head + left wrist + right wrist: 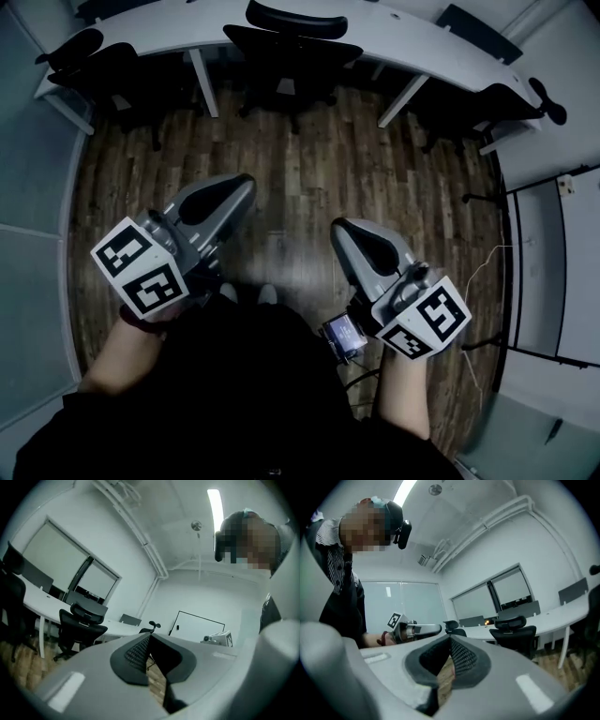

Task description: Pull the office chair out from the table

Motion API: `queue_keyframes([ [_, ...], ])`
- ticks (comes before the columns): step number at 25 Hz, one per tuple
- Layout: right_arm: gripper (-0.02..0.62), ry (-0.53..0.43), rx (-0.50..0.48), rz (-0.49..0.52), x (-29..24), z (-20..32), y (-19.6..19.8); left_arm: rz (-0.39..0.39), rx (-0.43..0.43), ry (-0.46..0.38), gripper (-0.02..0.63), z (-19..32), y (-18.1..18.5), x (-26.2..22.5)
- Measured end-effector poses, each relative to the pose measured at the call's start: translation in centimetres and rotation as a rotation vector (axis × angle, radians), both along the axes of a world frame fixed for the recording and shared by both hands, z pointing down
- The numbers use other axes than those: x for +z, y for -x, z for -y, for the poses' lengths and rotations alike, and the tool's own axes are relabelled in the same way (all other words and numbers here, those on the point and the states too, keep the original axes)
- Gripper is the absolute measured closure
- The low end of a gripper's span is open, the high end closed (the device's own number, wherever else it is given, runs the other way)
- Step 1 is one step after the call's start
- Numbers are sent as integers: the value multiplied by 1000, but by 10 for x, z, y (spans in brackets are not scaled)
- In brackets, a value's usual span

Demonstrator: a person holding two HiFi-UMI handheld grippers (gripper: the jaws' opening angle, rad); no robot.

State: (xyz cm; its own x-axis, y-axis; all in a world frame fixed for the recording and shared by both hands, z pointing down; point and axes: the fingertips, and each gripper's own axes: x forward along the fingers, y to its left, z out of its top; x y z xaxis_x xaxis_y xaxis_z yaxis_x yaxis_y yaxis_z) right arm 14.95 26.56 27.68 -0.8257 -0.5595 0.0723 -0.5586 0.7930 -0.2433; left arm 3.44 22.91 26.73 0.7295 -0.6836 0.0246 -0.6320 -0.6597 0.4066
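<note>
Wood-plank floor point(309, 169) fills mid-frame; curved white desk point(403, 42) runs along the top edge. Office chair point(292, 49) at top centre, seat tucked under the desk. Left gripper point(246, 180) and right gripper point(339, 228) held at lower centre, well apart from the chair. Both jaw pairs together, nothing between them.

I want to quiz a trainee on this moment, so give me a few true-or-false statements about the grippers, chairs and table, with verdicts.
1. The left gripper and right gripper are both shut, with nothing between the jaws. True.
2. The middle office chair stands out on the open wood floor. False: it is tucked in at the table edge.
3. The right gripper touches a chair. False: it hangs apart from every chair, over the floor.
4. Several chairs stand at the table. True.
</note>
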Motion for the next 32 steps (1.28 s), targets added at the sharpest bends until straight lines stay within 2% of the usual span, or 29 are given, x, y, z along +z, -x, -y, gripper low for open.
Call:
queue_keyframes([
  [3, 594, 0, -12, -38, 6, 2, 0, 34, -31, 12, 604, 1, 6, 4],
  [4, 594, 6, -18, -44, 8, 3, 1, 73, -33, -29, 604, -1, 6, -1],
  [7, 594, 17, -26, -39, 10, 8, 3, 236, 16, -246, 604, -12, -8, -25],
  [8, 594, 15, -22, -44, 10, 11, 3, 257, 38, -283, 604, -14, -14, -30],
  [11, 594, 9, -14, -59, 9, 17, 9, 247, 54, -286, 604, -4, -17, -31],
  [17, 594, 26, 18, -75, 9, 44, 20, 222, 58, -300, 604, 32, 3, -34],
  [21, 594, 13, 44, -74, -3, 77, 40, 196, 69, -315, 604, 65, 26, -36],
  [25, 594, -6, 56, -97, -11, 117, 66, 134, 78, -348, 604, 107, 47, -45],
  [32, 594, -15, 85, -106, -20, 181, 105, 135, 109, -331, 604, 173, 85, -43],
])
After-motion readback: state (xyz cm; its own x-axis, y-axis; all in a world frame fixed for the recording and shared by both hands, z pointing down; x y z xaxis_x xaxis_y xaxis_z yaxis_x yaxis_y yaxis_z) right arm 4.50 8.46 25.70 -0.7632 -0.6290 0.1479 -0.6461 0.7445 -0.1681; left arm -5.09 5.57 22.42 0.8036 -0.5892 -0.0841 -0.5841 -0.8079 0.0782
